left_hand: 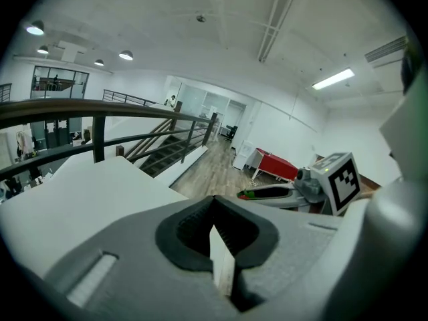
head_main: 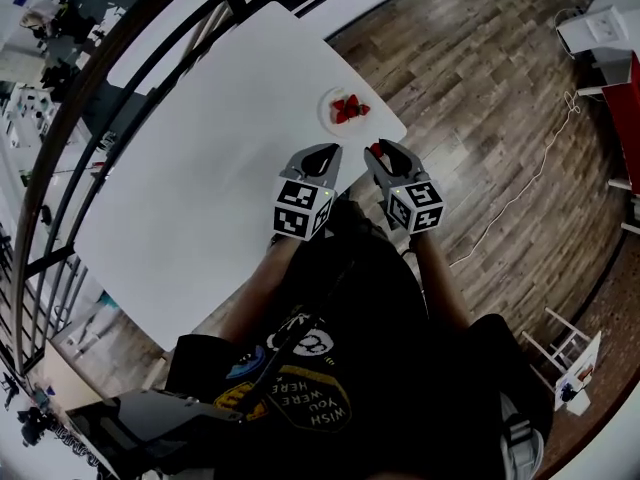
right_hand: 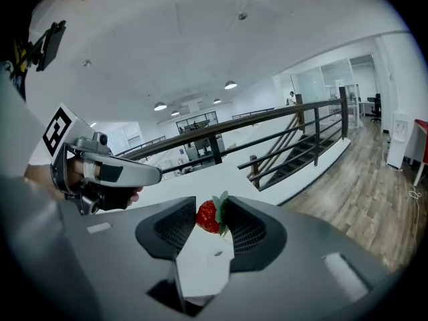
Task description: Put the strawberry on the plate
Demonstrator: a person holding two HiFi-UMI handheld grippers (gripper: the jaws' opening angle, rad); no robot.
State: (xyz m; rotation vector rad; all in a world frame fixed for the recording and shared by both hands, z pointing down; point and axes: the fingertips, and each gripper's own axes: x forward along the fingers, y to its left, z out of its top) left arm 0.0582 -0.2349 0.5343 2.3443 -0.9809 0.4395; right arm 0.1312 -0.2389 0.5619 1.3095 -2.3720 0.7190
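The right tool (right_hand: pixel 212 214) pinches the strawberry (right_hand: pixel 207 217) between its two pads, with the green leaves turned to the right pad. The left tool (left_hand: pixel 214 202) is pressed together at the tips and carries nothing. In the head view both tools are in the middle of the frame, over the near edge of the white worktop (head_main: pixel 200 178). The plate (head_main: pixel 327 101) lies just above them in the frame, near the worktop's corner, and some red fruit (head_main: pixel 349 110) is already on it.

The step in hand, as I judge it, is to bring the strawberry over the plate. To do it well, the right tool should go forward and a little to the left in the frame and come low over a free part of the plate. It should spread only when the fruit almost touches, so that it does not roll off the rim. The left tool is best held aside.

Only the head view shows the plate. The right gripper view shows how the fruit sits between the pads, while the head view gives it only as a small red spot. The left gripper view shows the right tool from the side, at middle right, with the fruit at its tip.
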